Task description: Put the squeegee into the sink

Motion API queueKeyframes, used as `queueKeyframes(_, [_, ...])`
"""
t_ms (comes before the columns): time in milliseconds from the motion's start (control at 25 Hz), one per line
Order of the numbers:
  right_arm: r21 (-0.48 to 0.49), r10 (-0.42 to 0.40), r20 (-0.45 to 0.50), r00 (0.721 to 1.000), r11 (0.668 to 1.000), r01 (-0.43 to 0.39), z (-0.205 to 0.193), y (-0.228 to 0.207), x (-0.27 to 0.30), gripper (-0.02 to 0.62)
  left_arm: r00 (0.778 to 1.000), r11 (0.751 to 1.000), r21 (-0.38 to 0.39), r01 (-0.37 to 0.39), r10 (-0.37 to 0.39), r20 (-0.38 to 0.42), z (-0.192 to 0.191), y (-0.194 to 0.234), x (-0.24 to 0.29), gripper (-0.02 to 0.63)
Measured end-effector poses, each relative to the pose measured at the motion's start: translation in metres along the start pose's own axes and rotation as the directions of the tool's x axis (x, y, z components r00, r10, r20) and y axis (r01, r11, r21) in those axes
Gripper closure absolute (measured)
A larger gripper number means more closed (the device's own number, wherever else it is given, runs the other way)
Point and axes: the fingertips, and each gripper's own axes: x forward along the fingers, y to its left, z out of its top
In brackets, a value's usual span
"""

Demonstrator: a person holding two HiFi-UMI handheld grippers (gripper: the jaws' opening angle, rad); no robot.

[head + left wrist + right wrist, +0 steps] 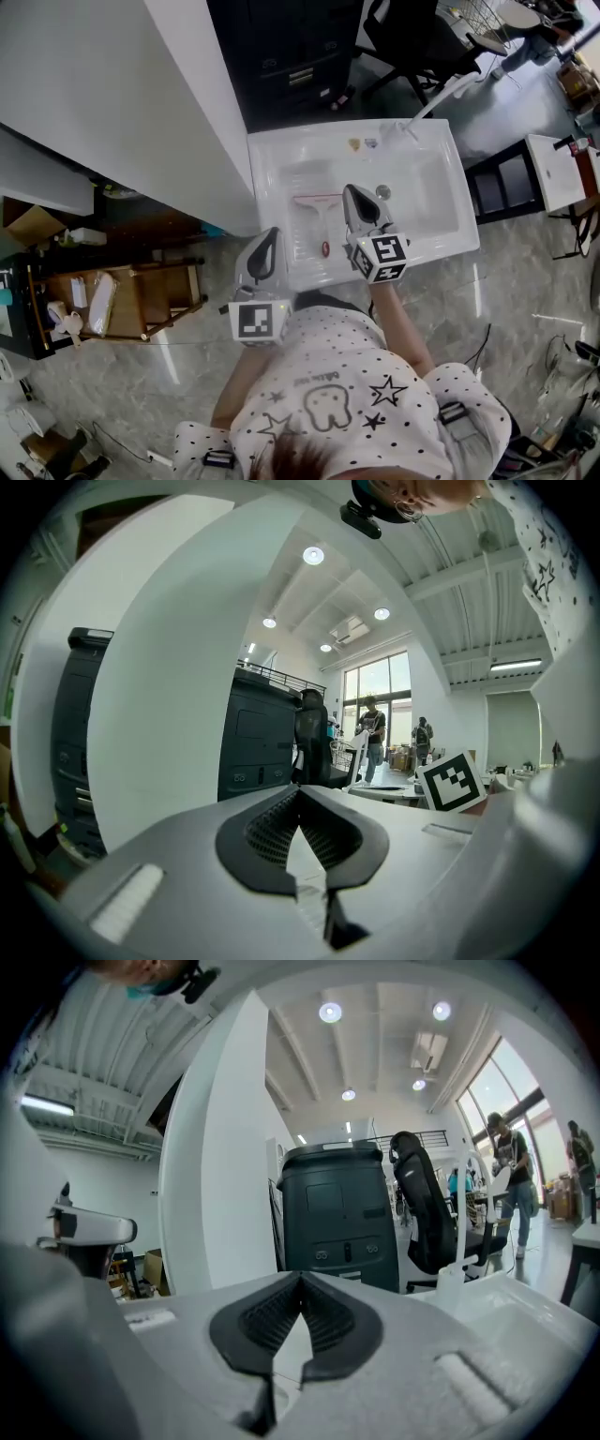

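1. Grey and black, the left gripper (270,238) is nearest the person, just short of the sink's front rim. In the left gripper view its jaws meet at the tips with nothing between them.
2. A little further out, the right gripper (352,195) is held over the basin. In the right gripper view its jaws are likewise pressed together and empty. They point roughly level at a dark cabinet (339,1213) and an office chair (427,1208), not down at the basin.
3. The squeegee (318,214) lies flat on the sink floor, with its blade across the far end and its red-tipped handle pointing back toward the person. In the head view it sits just to the left of the right gripper's tips and apart from them. It is ahead and to the right of the left gripper.
4. The white sink (441,187) surrounds it, with a tap (436,101) at the far rim.
5. Judging by this, the placing step looks finished, since the squeegee is in the sink and neither gripper holds it. The next move needs only a clean withdrawal of the right gripper, clear of the tap and rim.
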Motion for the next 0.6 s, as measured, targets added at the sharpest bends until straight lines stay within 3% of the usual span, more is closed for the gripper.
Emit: queueKeyframes(600, [-0.022, -0.016, 0.121, 0.993, 1.000, 0.018, 0.044, 0.018, -0.060, 0.601, 0.996, 0.996, 0.024, 0.087, -0.088, 0.016, 0.005, -0.021, 0.000, 0.612])
